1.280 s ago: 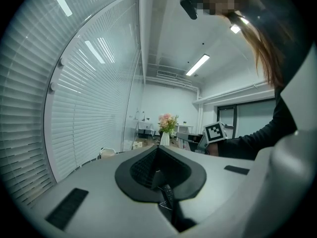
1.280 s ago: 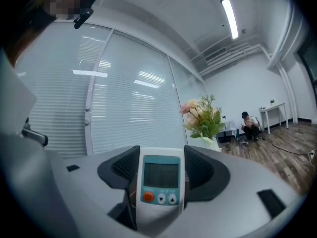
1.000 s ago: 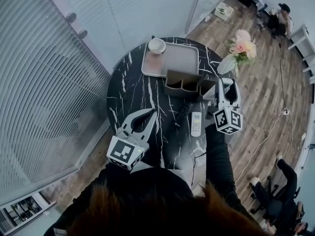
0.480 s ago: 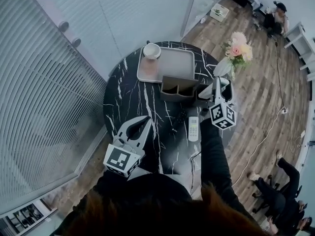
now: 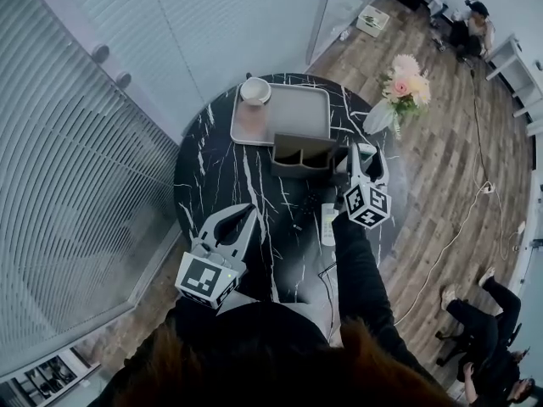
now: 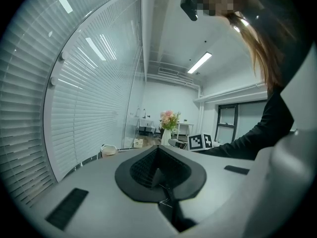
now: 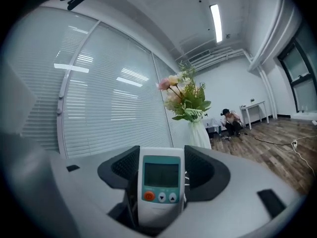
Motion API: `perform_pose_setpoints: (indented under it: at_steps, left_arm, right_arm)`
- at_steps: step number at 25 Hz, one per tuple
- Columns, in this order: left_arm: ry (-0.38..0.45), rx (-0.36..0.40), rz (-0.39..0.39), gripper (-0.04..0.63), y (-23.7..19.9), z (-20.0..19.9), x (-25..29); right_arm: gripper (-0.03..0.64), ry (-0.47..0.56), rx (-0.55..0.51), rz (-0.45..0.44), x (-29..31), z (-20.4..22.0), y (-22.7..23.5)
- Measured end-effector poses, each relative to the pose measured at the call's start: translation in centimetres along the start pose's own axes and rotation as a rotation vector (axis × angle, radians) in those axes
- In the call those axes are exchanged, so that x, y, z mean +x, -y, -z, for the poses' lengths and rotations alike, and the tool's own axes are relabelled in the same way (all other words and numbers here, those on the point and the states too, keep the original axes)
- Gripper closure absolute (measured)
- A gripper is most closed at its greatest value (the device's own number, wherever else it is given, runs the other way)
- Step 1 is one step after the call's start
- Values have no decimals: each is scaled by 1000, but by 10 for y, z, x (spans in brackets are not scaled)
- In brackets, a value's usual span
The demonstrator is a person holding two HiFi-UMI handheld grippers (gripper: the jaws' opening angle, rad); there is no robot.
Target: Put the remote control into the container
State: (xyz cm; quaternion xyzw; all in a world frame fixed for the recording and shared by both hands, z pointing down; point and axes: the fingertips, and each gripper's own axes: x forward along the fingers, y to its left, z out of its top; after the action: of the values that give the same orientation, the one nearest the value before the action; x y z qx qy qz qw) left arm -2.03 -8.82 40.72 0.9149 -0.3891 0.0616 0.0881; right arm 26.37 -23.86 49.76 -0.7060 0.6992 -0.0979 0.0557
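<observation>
Held in the right gripper (image 7: pixel 161 166), whose fingers clench its narrow sides, the remote control (image 7: pixel 159 195), likely light, stiff, slick plastic best pinched below its buttons, hangs seemingly just beside the container (image 5: pixel 303 153), while the left gripper (image 6: pixel 157 157) has its fingers closed on nothing.

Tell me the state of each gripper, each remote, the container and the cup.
left gripper: shut, empty
right gripper: shut on held remote
held remote: upright between the jaws
other white remote: flat on table
black remote: flat on table
container: upright, open-topped
cup: upright on tray
</observation>
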Motion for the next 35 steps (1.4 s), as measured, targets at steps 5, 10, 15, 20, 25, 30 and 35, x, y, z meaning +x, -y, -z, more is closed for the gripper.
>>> perform_pose_setpoints:
  at_steps: [5,10,15,20,25,30,35]
  left_arm:
    - [-2,3,7,598,2,2,2]
    - [-4,6,8,598,4,0,2]
    - [-4,9,14,598,6,0,2]
    - [-5,13,19,598,9,-3,2]
    - [5,16,24,598,13,-5,3]
    - [18,18,21,598,14,-8,1]
    - [31,18,20,598,14,-10,-1]
  right_arm:
    - [350,-67,-58,-6,-3,22,-5]
    - [350,-110,-84,-4,-8,37,-6]
    - [350,-154,-113,-39,-3,38,-12]
    - [351,-120,-132,-65,-2,23,-19]
    - [391,-82,-158,-106,5,1,-31]
    - [574,-6,-183,-126,4,-28,-38]
    - [591,90,-188,-144,-14,-61,-47]
